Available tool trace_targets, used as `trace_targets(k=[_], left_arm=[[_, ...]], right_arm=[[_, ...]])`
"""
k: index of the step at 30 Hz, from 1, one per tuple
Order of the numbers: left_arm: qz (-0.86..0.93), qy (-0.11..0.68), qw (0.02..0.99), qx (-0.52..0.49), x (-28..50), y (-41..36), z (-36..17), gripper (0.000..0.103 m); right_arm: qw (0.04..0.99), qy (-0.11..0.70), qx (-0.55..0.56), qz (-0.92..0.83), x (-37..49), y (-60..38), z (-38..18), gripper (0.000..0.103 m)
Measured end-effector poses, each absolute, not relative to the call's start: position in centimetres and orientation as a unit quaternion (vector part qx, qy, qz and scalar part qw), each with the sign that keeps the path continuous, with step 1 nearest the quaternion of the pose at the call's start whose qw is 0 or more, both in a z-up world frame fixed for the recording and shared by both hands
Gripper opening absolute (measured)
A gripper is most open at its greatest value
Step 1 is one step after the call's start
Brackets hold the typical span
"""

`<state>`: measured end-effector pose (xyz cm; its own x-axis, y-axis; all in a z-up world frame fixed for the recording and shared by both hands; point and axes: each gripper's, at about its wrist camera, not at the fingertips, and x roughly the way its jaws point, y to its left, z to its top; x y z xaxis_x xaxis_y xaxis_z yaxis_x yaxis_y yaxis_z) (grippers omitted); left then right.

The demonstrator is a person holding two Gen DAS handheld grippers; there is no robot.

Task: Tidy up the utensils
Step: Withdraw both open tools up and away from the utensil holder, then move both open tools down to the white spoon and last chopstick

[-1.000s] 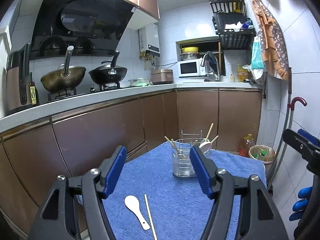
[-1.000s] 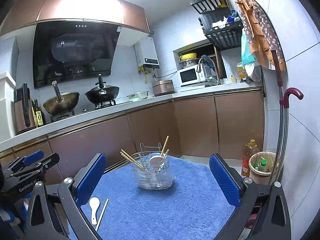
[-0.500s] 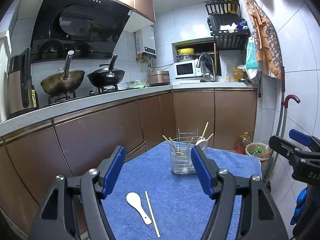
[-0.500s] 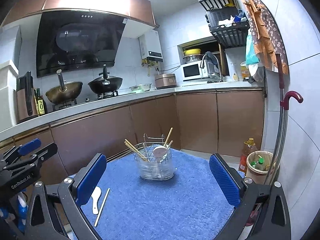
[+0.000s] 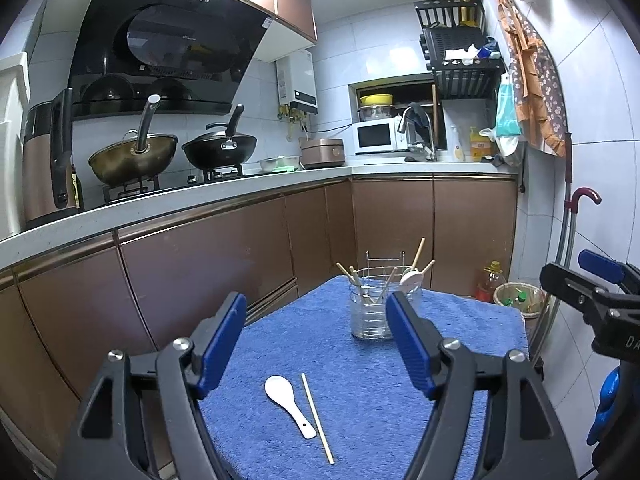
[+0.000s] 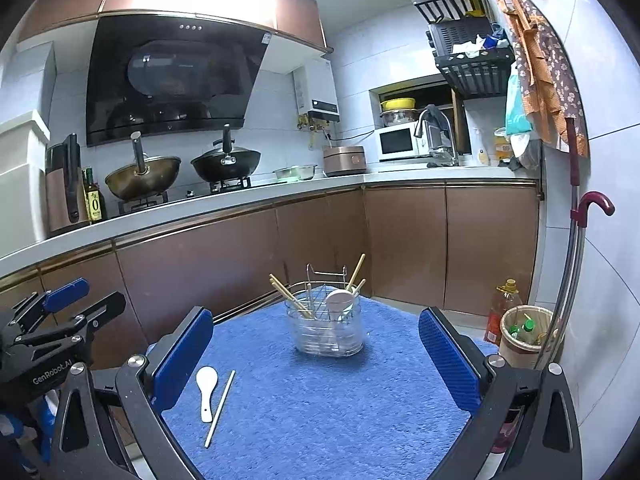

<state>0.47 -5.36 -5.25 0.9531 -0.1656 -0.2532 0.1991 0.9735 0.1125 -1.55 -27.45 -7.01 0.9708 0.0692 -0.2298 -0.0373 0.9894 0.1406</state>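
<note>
On the blue towel (image 5: 372, 392) stands a clear utensil holder (image 5: 370, 308), which already has several chopsticks and one white spoon inside. In front of the holder, well apart from it, a white spoon (image 5: 286, 400) and a single chopstick (image 5: 317, 416) lie flat, just beside each other but not touching, as far as I can see. The left gripper (image 5: 316, 344) hovers above these two with its jaws spread wide and nothing between them. The right gripper (image 6: 316, 360) is also wide apart and empty, facing the holder. I think the spoon is light, stiff and smooth, maybe ceramic or plastic, so it can slip; the narrow handle looks like the best place to pinch. The chopstick is thin and light, and lies low in the soft towel, so it should be taken near its middle.
</note>
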Motion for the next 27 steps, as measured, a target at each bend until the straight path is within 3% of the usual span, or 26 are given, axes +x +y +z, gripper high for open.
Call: trace_targets(k=[27], left_arm=[[-0.073,0.160,0.983,0.049,3.1,-4.3,-8.0,0.071]], right_arm=[[0.984,0.167,0.057,0.032,1.8,-27.3,-9.6,0.103]])
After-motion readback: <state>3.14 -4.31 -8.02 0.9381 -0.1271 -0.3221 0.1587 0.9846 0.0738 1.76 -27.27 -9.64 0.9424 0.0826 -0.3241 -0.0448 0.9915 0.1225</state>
